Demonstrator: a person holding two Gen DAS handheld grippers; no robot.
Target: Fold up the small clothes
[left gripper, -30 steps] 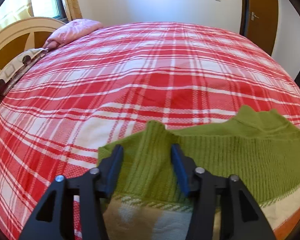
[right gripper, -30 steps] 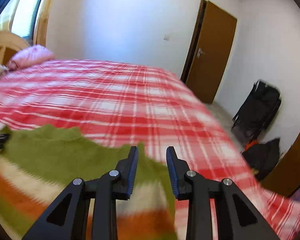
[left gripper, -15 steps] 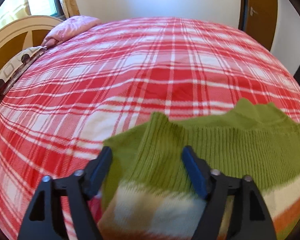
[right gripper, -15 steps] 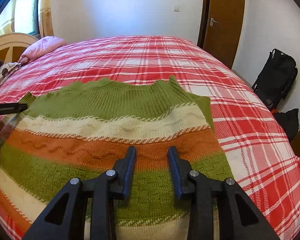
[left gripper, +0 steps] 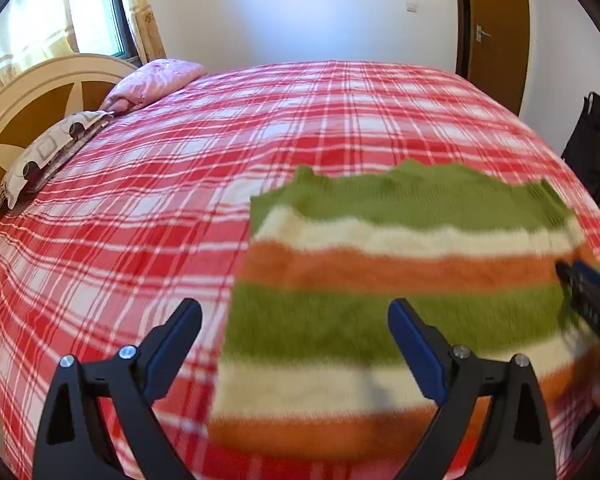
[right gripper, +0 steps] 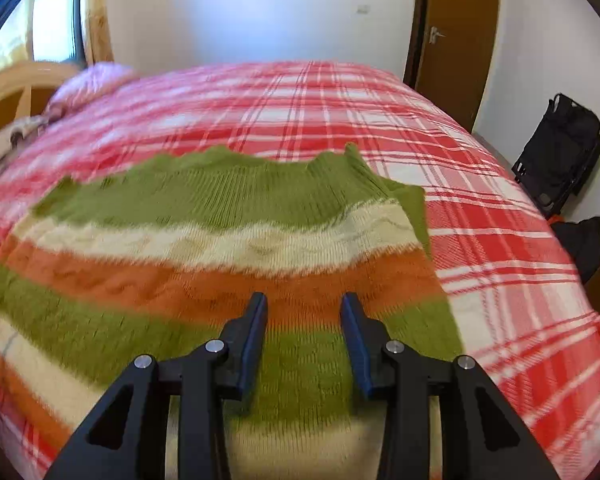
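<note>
Sweater [right gripper: 220, 264] is lying flat on the bed [left gripper: 140, 200]; left gripper [left gripper: 296, 336] and right gripper [right gripper: 304, 332] are hovering released, probably needing an edge to grab for folding.

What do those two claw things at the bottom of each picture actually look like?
Both the left gripper and the right gripper look alike: matte black angular frames with triangular cut-outs, silver round bolt heads at the joints, and blue pads lining the inner faces of the jaws. No cables or markings show.

Left gripper [left gripper: 294, 320] jaws wide apart; right gripper [right gripper: 303, 312] jaws parted.
</note>
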